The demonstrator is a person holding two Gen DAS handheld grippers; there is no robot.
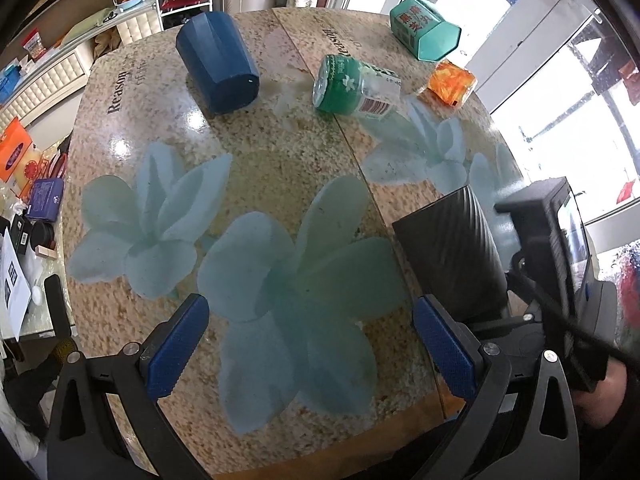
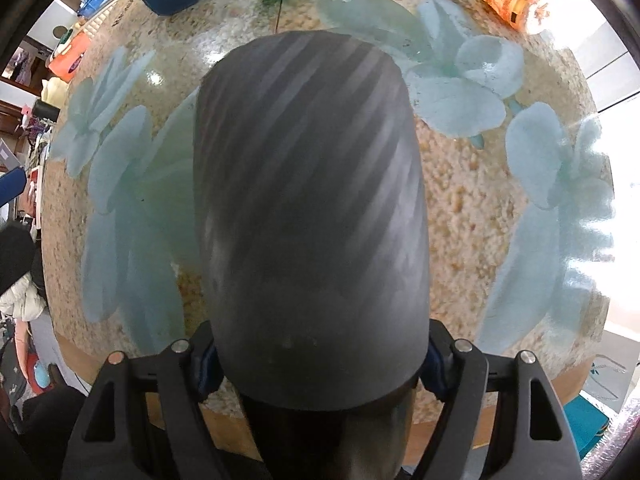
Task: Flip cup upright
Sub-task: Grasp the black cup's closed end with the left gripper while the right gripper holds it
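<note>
The right gripper [image 2: 316, 364] has its jaws closed on the black cup [image 2: 308, 216], the blue pads pressed against opposite sides of its wall close to the nearer end; in the right wrist view the cup reaches forward from the jaws and hides most of the bench [image 2: 460, 208] beneath. From the left wrist view the same cup [image 1: 448, 256] appears near the right edge of the bench, seemingly off the surface, though its tilt and which end is the mouth cannot be told. The turning step looks to be in hand: the cup is gripped and carried, not yet stood up. The next move probably calls for rotating the wrist until the mouth faces up, then lowering the base flat onto the bench before releasing. The left gripper [image 1: 312, 348] hangs over the near edge with jaws wide apart, holding nothing. The cup is matte black with diagonal spiral ribbing and a slight taper, likely plastic. The bench top is glossy, speckled tan with pale teal flower prints. Toward its far edge lie a faceted dark blue cup [image 1: 216, 64] on its side, a green-labelled plastic bottle [image 1: 356, 86], a crinkly orange packet [image 1: 452, 82] and a teal hexagonal tin [image 1: 424, 28].
</note>
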